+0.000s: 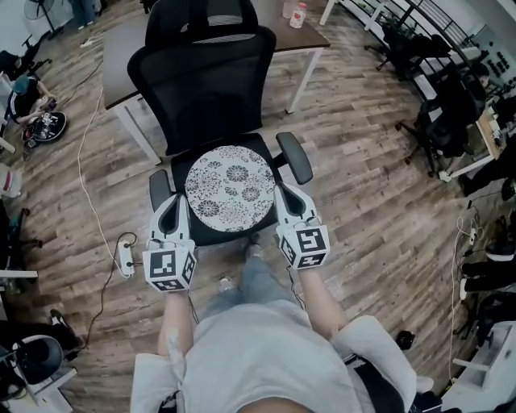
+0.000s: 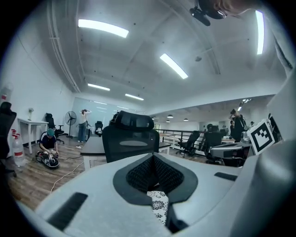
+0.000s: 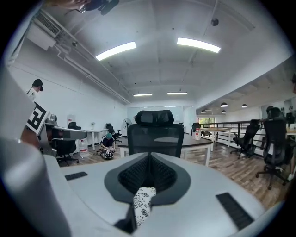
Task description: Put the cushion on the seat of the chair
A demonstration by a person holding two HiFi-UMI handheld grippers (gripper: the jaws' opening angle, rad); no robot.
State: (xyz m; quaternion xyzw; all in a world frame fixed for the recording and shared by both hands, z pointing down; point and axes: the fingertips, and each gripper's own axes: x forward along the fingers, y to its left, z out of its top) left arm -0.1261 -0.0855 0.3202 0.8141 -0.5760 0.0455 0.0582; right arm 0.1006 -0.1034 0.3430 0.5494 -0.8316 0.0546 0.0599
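A round cushion with a black-and-white flower print hangs level over the seat of a black mesh office chair. My left gripper is shut on its left edge and my right gripper is shut on its right edge. In the left gripper view a strip of the printed cushion shows pinched between the jaws of the left gripper, with the chair ahead. The right gripper view shows the same: the cushion in the right gripper, facing the chair.
A desk stands right behind the chair, with bottles on its far end. A power strip and its cable lie on the wood floor at left. More office chairs stand at right. A person sits on the floor far left.
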